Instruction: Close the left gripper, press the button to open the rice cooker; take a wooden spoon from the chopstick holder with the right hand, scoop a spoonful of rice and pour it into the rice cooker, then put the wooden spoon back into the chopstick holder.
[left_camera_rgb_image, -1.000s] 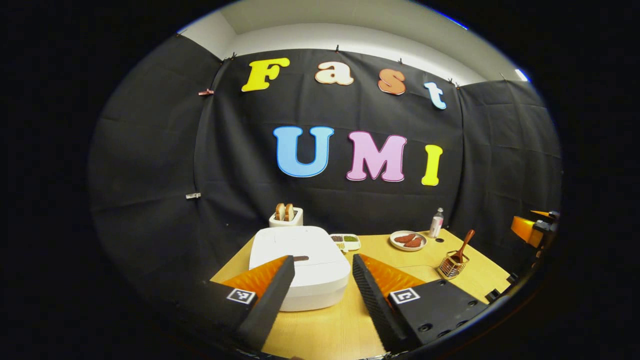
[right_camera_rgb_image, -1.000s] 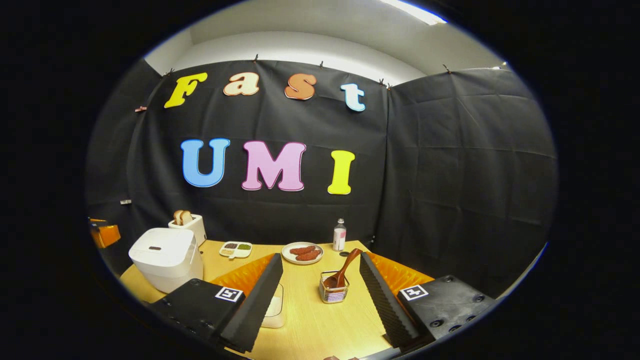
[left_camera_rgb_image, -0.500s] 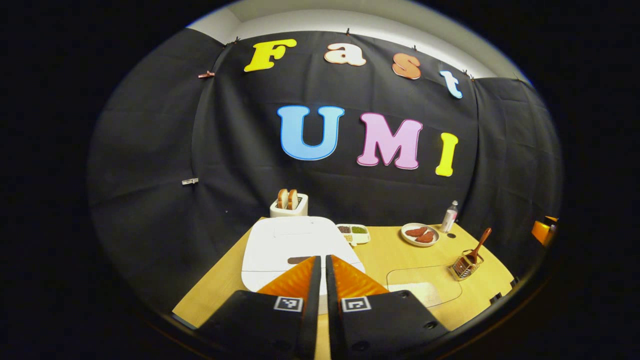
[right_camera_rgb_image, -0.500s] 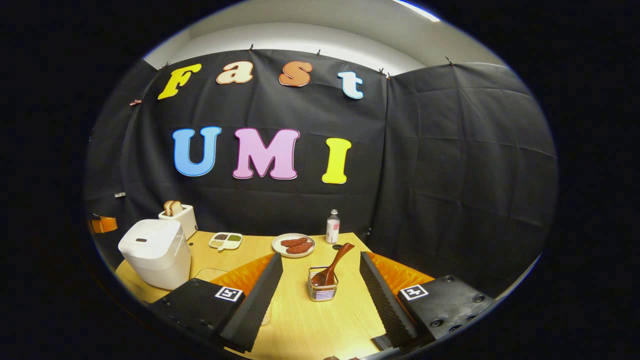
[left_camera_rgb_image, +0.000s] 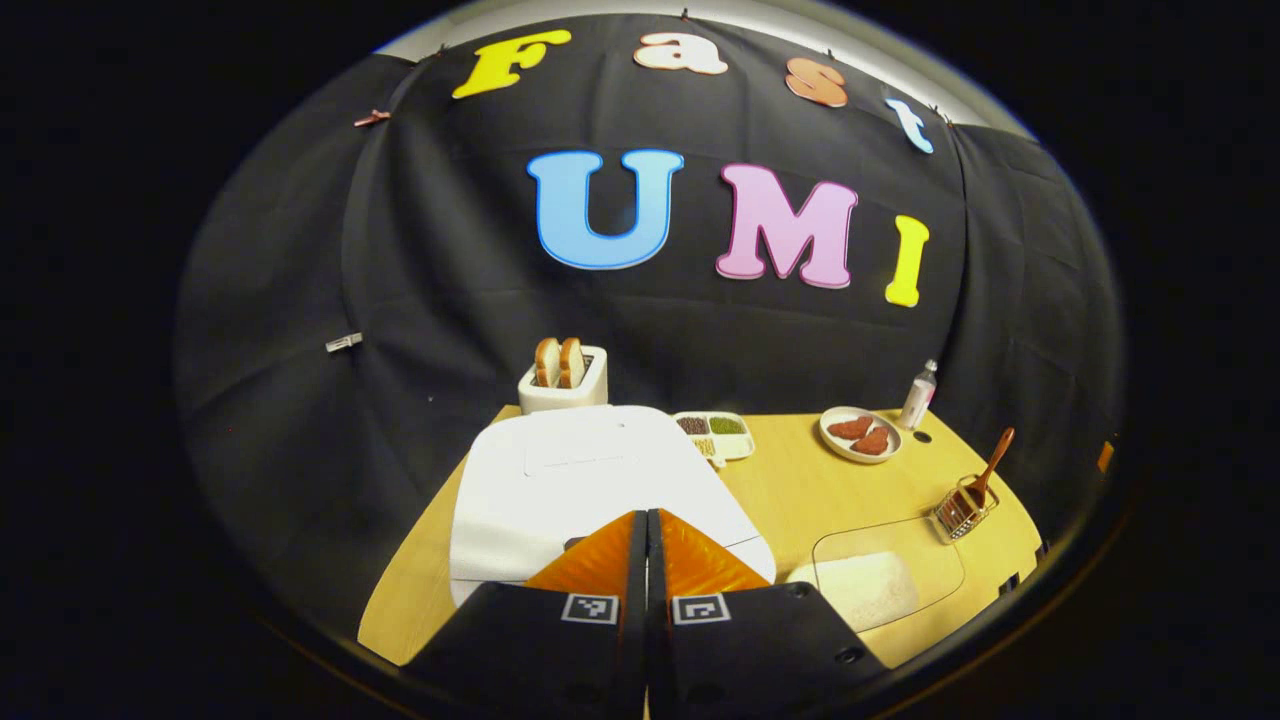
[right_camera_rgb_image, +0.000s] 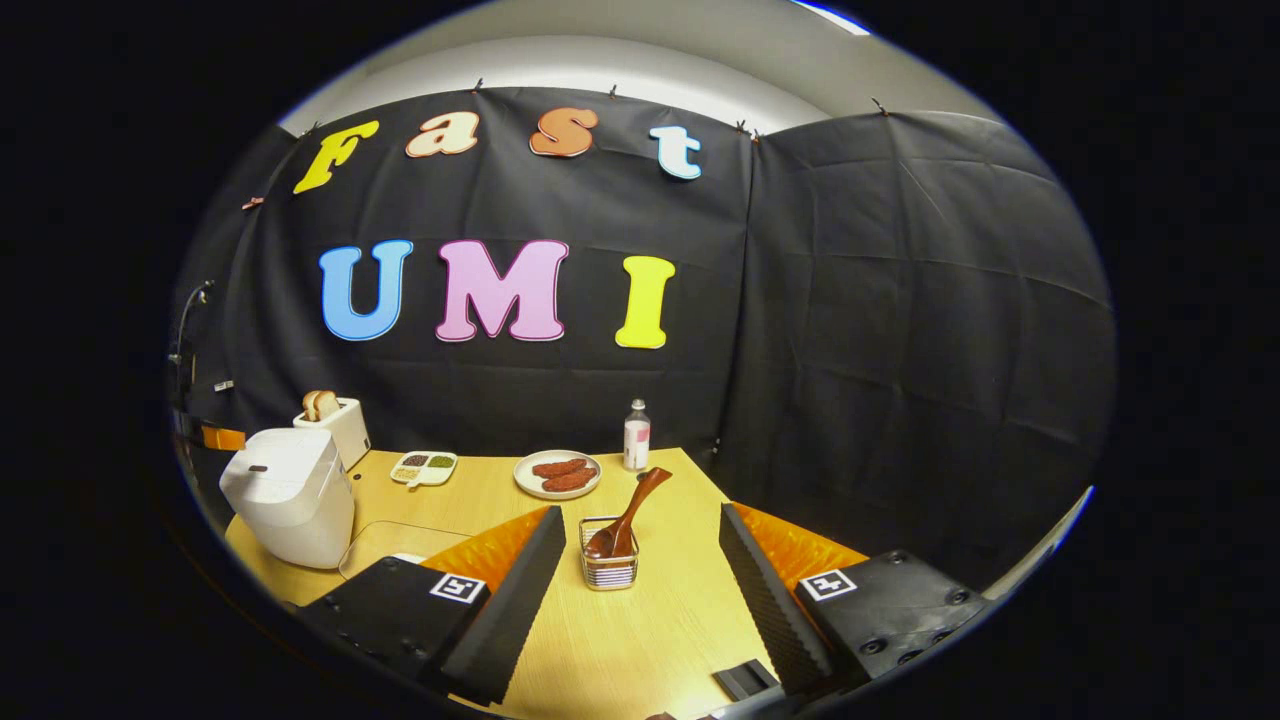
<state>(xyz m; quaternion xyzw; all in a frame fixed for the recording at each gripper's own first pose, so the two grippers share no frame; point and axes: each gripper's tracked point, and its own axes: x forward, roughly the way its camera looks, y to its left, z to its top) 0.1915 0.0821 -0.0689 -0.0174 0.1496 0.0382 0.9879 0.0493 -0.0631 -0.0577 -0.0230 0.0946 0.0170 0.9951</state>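
I see black cloth (right_camera_rgb_image: 900, 330) draped behind and beside the light wooden table (right_camera_rgb_image: 640, 640), with a pale wall (right_camera_rgb_image: 620, 65) lit above the cloth

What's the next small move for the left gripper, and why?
Probably ease the left gripper down onto the button at its tips. Its fingers are shut, it sits over the front of the rice cooker, and the lid is still down.
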